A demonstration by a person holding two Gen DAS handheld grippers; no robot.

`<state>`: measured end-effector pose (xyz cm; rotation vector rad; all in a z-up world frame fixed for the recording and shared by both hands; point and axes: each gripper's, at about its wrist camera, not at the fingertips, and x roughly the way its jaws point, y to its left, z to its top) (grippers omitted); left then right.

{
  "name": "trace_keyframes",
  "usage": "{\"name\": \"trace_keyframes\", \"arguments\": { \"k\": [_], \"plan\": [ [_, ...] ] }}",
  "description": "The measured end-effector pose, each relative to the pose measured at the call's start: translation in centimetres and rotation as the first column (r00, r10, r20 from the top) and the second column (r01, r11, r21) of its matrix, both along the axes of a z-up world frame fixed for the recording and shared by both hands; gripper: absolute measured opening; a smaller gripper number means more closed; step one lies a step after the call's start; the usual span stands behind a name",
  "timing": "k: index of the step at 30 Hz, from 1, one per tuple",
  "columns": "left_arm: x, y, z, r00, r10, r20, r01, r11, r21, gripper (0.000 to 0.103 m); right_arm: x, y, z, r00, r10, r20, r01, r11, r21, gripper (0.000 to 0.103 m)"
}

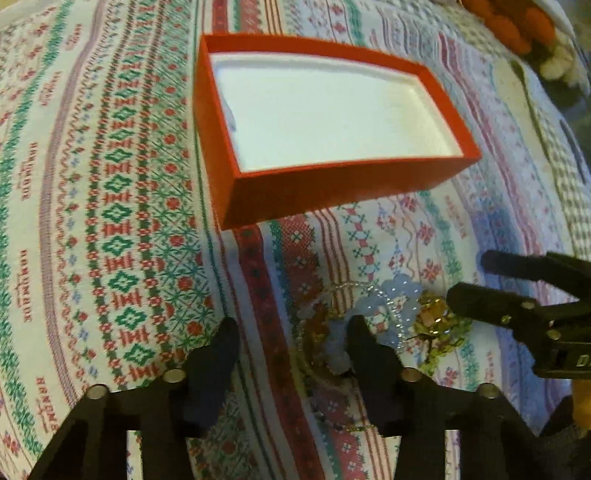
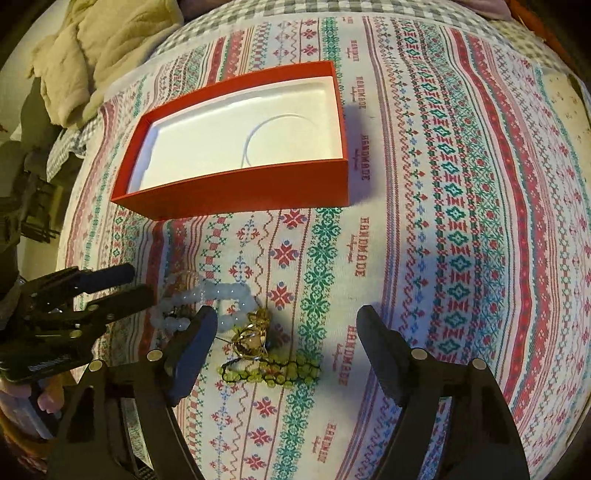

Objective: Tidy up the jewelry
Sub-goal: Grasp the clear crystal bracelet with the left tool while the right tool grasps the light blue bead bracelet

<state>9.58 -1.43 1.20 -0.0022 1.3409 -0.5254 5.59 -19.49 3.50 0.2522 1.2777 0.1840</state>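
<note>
A tangle of jewelry lies on the patterned cloth: a pale bead bracelet (image 1: 397,291) (image 2: 225,293), a gold piece (image 1: 432,314) (image 2: 255,332) and a green bead bracelet (image 2: 280,371) (image 1: 447,347). My left gripper (image 1: 291,325) (image 2: 135,284) is open at the pile's left edge, its right finger against the pale beads, and nothing is pinched. My right gripper (image 2: 286,314) (image 1: 471,277) is open wide just above the gold piece and green beads. Behind the pile stands an open red box (image 1: 332,184) (image 2: 236,192) with a white lining.
The patterned cloth (image 2: 443,184) covers a soft surface over a checked sheet (image 1: 565,158). A beige blanket (image 2: 103,44) is bunched at the far left and orange and white pompoms (image 1: 517,26) sit at the far right. A hand (image 2: 48,402) holds the left gripper.
</note>
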Motion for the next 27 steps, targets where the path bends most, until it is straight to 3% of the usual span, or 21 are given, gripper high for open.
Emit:
{"name": "trace_keyframes", "arguments": {
  "k": [3, 11, 13, 15, 19, 27],
  "plan": [
    [0.0, -1.2, -0.6, 0.999, -0.032, 0.004, 0.032, 0.998, 0.045, 0.035, 0.5, 0.1, -0.3, 1.000, 0.002, -0.012, -0.002, 1.000, -0.002, 0.080],
    [-0.5, -5.3, -1.9, 0.987, -0.133, 0.088, 0.120, 0.983, 0.136, 0.032, 0.5, -0.3, -0.5, 1.000, 0.000, -0.022, 0.000, 1.000, -0.001, 0.080],
    [-0.5, -6.4, -2.2, 0.985, -0.136, 0.106, 0.119, 0.981, 0.153, 0.025, 0.5, -0.2, -0.5, 1.000, 0.003, -0.020, -0.003, 1.000, -0.003, 0.079],
    [-0.2, -6.9, -2.3, 0.986, -0.129, 0.108, 0.110, 0.980, 0.168, 0.006, 0.3, -0.2, -0.6, 1.000, 0.009, -0.020, -0.009, 1.000, -0.003, 0.075],
    [0.2, -5.7, -1.8, 0.992, -0.092, 0.091, 0.080, 0.989, 0.128, 0.003, 0.4, 0.4, -0.7, 0.999, 0.029, -0.015, -0.029, 1.000, 0.005, 0.063],
    [0.3, -4.1, -0.1, 0.993, -0.025, 0.117, 0.016, 0.997, 0.081, 0.003, 1.3, 1.5, -1.2, 0.998, 0.055, 0.010, -0.056, 0.998, 0.041, 0.050]
  ]
}}
